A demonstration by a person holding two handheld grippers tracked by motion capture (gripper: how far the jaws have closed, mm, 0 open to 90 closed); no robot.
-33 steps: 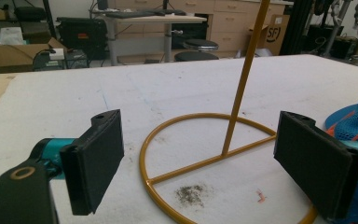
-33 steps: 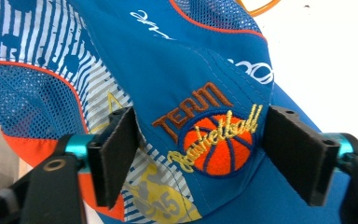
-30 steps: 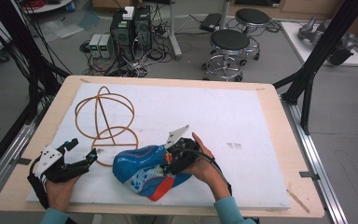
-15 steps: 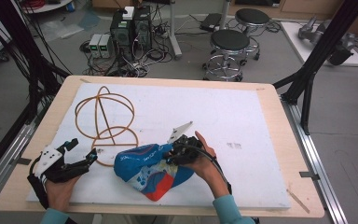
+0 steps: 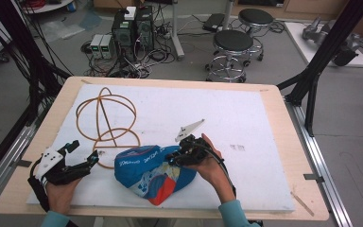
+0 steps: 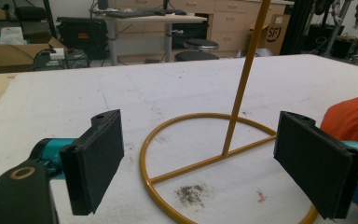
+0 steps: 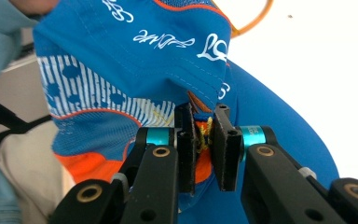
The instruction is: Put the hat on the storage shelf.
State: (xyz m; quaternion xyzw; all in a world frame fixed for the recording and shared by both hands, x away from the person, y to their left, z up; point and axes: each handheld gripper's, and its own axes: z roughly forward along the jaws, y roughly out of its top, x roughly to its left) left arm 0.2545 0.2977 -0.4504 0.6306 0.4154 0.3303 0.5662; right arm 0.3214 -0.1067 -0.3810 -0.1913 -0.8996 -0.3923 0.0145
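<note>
Change: right gripper [image 5: 183, 155] has just been closing its jaws since a second ago, with a fold of the blue and orange cap [image 5: 149, 172] between them; the cap has rolled a little toward frame left.
Right jaws: nearly together, pinched on cap fabric at an inner seam [image 7: 204, 128].
Left gripper [image 5: 78, 156]: jaws wide apart, nothing between them, parked at lower left facing the wire stand [image 5: 106, 116].
Cap: lower centre of the high view, on the white board [image 5: 264, 142], just beside the stand's base ring [image 6: 186, 182].
Risk: the bite looks thin, so I'd guess a lift could let the cloth slip out; dragging it left could snag the ring.
Surface: white board on a wooden table [image 5: 274, 92], slightly scuffed.
Room: stools [image 5: 231, 45], computer boxes [image 5: 132, 26] and cables on grey floor, upper frame.
</note>
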